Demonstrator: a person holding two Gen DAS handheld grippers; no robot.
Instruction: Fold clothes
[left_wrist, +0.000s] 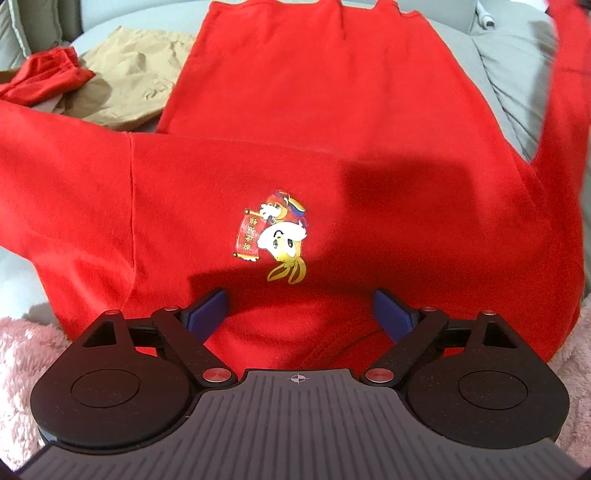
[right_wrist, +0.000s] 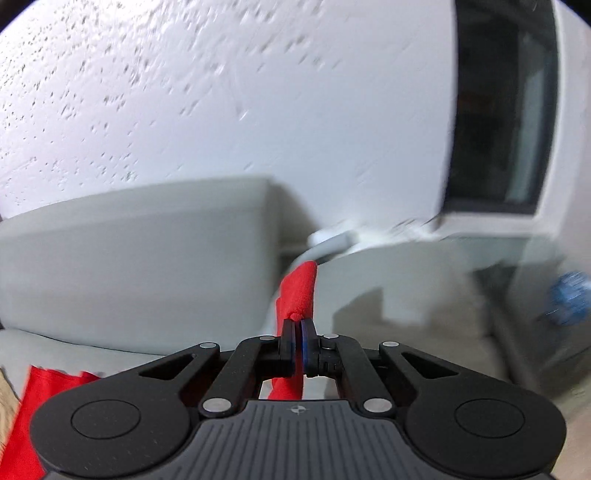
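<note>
Red sweatshirt (left_wrist: 295, 155) is lying spread front-up on the grey sofa (left_wrist: 517, 74), its cartoon print (left_wrist: 273, 240) sitting just ahead of the left gripper (left_wrist: 299, 306), which is hanging over the garment's near edge with jaws standing wide apart and nothing between them. Right gripper (right_wrist: 297, 328) is pinching a fold of that same red fabric, pads clamped on it, the cloth sticking up past the fingertips and trailing under the tool, lifted clear of the sofa. Tan garment (left_wrist: 136, 85) and a smaller red piece (left_wrist: 48, 77) are lying beside the sweatshirt, on its left in the left-wrist view.
</note>
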